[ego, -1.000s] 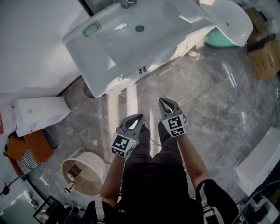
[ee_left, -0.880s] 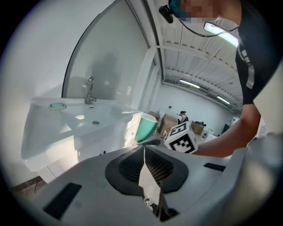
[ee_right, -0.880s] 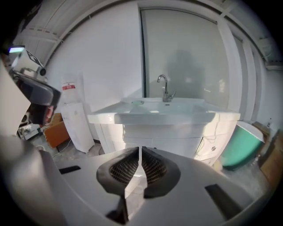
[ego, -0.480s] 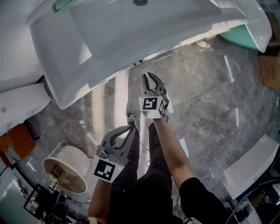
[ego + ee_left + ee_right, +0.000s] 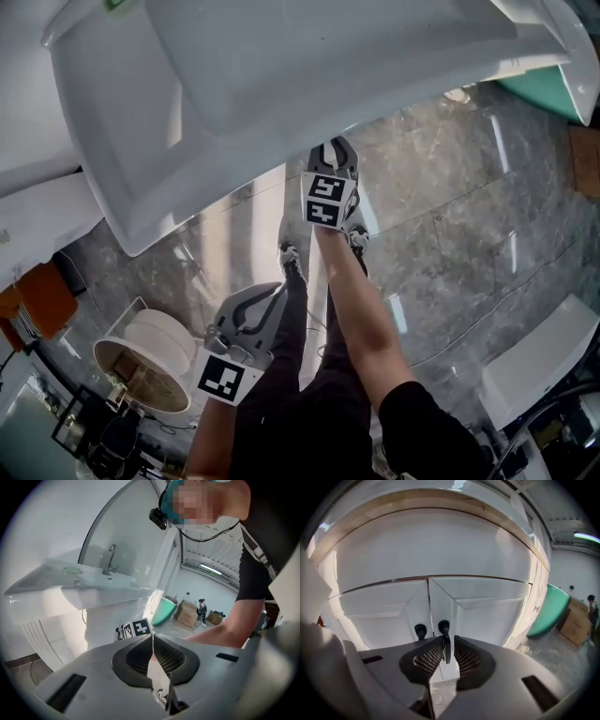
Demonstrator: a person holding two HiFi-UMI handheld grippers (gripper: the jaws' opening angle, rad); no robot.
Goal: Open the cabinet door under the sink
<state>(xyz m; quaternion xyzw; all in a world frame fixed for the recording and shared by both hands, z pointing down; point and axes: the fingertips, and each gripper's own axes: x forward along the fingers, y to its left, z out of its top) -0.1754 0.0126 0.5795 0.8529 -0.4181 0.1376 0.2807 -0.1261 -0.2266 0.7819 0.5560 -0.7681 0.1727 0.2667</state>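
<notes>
While the left gripper [image 5: 277, 292] hangs at lower left with its fingers pressed together on nothing, the right gripper [image 5: 445, 644] at centre has its fingers clamped on the small black knob [image 5: 443, 626] of the white cabinet door [image 5: 487, 616], beneath the white ceramic sink [image 5: 281, 75].

Cut off by the head view's top edge: sink [image 5: 281, 84]. Hidden beneath its overhang in that view: cabinet doors [image 5: 487, 611]. Buried between the pads of the right gripper [image 5: 446, 640]: lower part of the right door's knob [image 5: 443, 626]. Too small to make out: distant figure [image 5: 202, 606] beside boxes [image 5: 187, 615].
</notes>
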